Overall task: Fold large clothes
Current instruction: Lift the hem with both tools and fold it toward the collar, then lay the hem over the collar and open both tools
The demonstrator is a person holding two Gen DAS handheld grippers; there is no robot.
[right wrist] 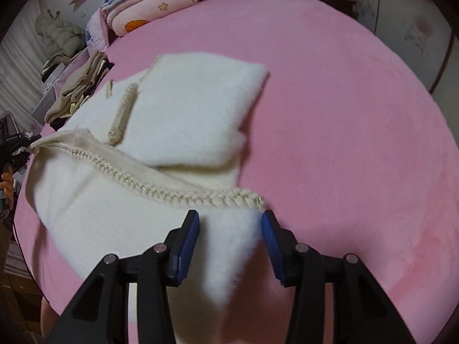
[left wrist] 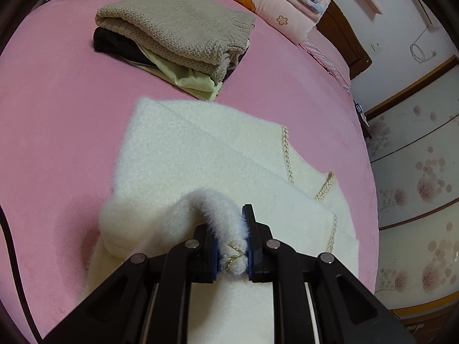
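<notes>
A fluffy white cardigan [left wrist: 218,154] with braided cream trim lies partly folded on the pink bed [left wrist: 57,114]. My left gripper [left wrist: 233,246] is shut on a bunched braided edge of the cardigan, lifted off the bed. In the right wrist view the cardigan [right wrist: 186,109] spreads ahead, one sleeve folded across the body. My right gripper [right wrist: 231,229] is open, its blue pads either side of a hanging corner of the white fabric [right wrist: 229,246], just below the braided hem. The left gripper [right wrist: 17,146] shows at the far left of that view, holding the hem's other end.
A stack of folded clothes [left wrist: 178,34], a beige knit sweater on top, sits further back on the bed; it also shows in the right wrist view [right wrist: 77,91]. Pink pillows and quilts [left wrist: 275,3] lie at the bed head. A floral wardrobe [left wrist: 416,189] stands to the right.
</notes>
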